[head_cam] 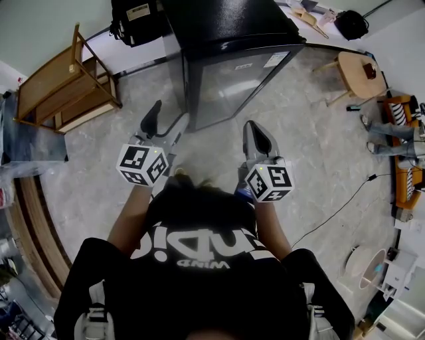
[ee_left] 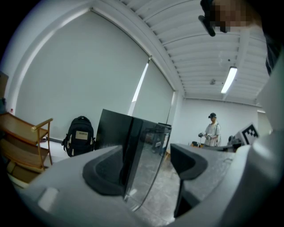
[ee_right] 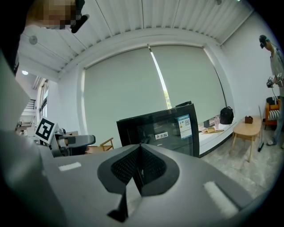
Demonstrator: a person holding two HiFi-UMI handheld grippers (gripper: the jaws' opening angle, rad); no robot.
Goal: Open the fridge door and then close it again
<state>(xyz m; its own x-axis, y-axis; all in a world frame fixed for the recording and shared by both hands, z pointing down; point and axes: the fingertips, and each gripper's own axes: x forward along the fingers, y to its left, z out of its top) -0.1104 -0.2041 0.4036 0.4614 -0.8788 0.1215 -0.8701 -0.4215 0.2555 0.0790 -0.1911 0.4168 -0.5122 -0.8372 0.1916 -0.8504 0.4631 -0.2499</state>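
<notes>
A small black fridge (head_cam: 229,40) with a glass door (head_cam: 239,89) stands on the floor ahead of me, its door facing me. My left gripper (head_cam: 170,113) is open at the fridge's near left corner. In the left gripper view the door's vertical edge (ee_left: 129,155) stands between the wide-apart jaws of that gripper (ee_left: 146,166), and neither pad presses on it. I cannot tell whether the door is flush or slightly ajar. My right gripper (head_cam: 254,127) is shut and empty, short of the door's front. In its own view the right gripper (ee_right: 140,166) points at the fridge (ee_right: 164,128).
A wooden chair (head_cam: 63,86) stands at the left and a black backpack (head_cam: 136,20) leans behind the fridge. At the right are a round wooden table (head_cam: 358,70) and a cable (head_cam: 332,212) on the floor. A person (ee_left: 214,131) stands far off.
</notes>
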